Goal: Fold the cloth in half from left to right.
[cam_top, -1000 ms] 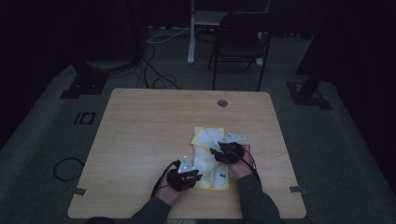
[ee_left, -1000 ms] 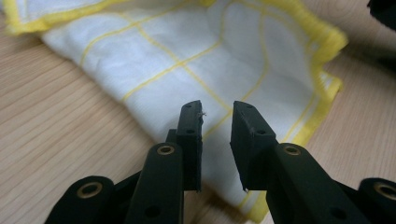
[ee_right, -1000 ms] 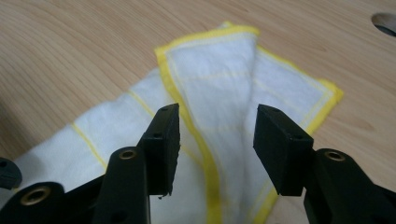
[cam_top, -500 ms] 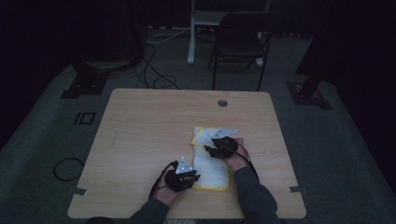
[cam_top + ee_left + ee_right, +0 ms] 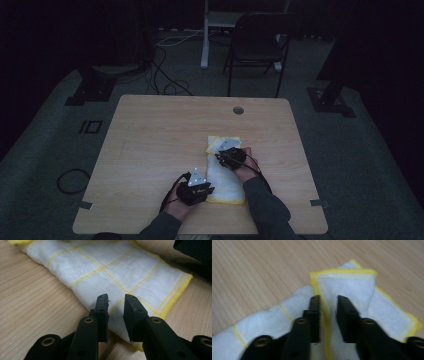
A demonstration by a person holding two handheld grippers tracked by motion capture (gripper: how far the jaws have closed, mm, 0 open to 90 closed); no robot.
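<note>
We see white cloth with yellow grid (image 5: 225, 172) lying lower right of centre in high view, on wooden table (image 5: 160, 135), far end folded over. Left gripper (image 5: 115, 305) at cloth's near edge, lower middle of high view; jaws narrowly apart, straddling cloth edge, whether pads press it we cannot tell. Right gripper (image 5: 328, 305) over folded yellow-hemmed corner, just above centre-right of cloth in high view; jaws have just been closing, cloth fold between them, pads pinch hem.
</note>
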